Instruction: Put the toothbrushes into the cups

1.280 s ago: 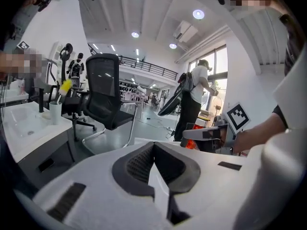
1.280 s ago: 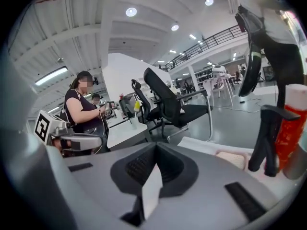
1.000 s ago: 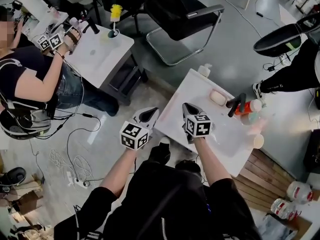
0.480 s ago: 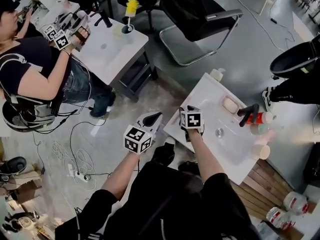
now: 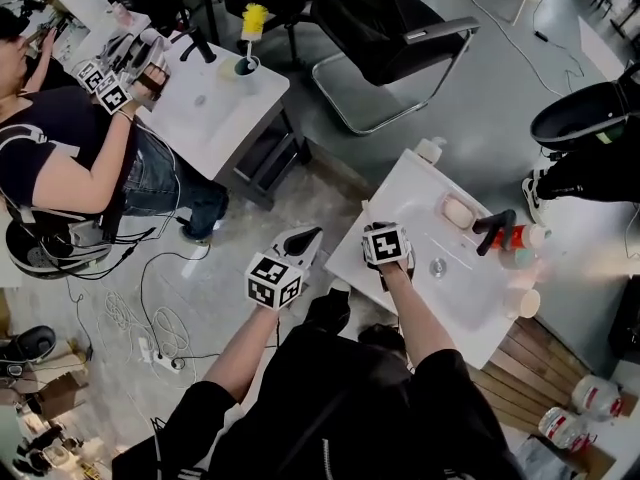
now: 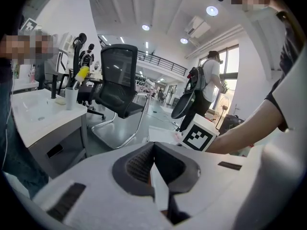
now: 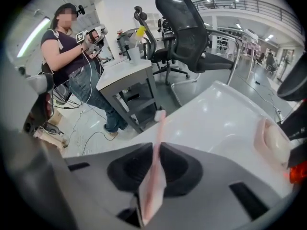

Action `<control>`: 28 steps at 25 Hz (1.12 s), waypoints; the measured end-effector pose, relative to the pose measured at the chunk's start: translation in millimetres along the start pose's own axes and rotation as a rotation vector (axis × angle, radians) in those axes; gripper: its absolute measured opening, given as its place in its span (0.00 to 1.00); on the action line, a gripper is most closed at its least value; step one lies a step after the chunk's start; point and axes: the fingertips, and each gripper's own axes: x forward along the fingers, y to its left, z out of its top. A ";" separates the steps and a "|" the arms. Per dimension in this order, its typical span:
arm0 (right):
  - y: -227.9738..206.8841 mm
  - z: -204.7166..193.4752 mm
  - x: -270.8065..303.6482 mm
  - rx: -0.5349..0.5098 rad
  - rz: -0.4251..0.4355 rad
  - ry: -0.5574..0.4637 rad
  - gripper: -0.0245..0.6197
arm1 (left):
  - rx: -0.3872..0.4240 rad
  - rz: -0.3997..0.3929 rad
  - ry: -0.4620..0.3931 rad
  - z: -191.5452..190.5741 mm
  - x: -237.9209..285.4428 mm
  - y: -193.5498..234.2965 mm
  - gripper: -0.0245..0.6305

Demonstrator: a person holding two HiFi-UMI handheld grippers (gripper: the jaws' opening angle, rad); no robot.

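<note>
White sink-top table (image 5: 400, 200) below. Right gripper (image 7: 157, 146) has just been closing; its jaws are narrow and pinch the handle of a pink toothbrush (image 7: 154, 169), bristles pointing away over the tabletop. Left gripper (image 6: 153, 145) has its jaws together, empty, off the table's left edge. Cup (image 5: 521, 302) stands at the table's right edge, well apart from the toothbrush.

Bright, even indoor light falls from round ceiling lamps (image 6: 213, 10), with daylight through a window (image 6: 231, 83) at the side. The white tabletop (image 7: 225, 121) gleams with soft glare. Both gripper views bow at dark, vignetted edges, and the pink toothbrush (image 7: 154, 183) blurs close to the lens.
</note>
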 end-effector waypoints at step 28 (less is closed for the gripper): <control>-82.9 -14.0 -187.4 0.167 0.058 -0.550 0.12 | 0.157 -0.256 0.009 47.0 93.8 -137.1 0.04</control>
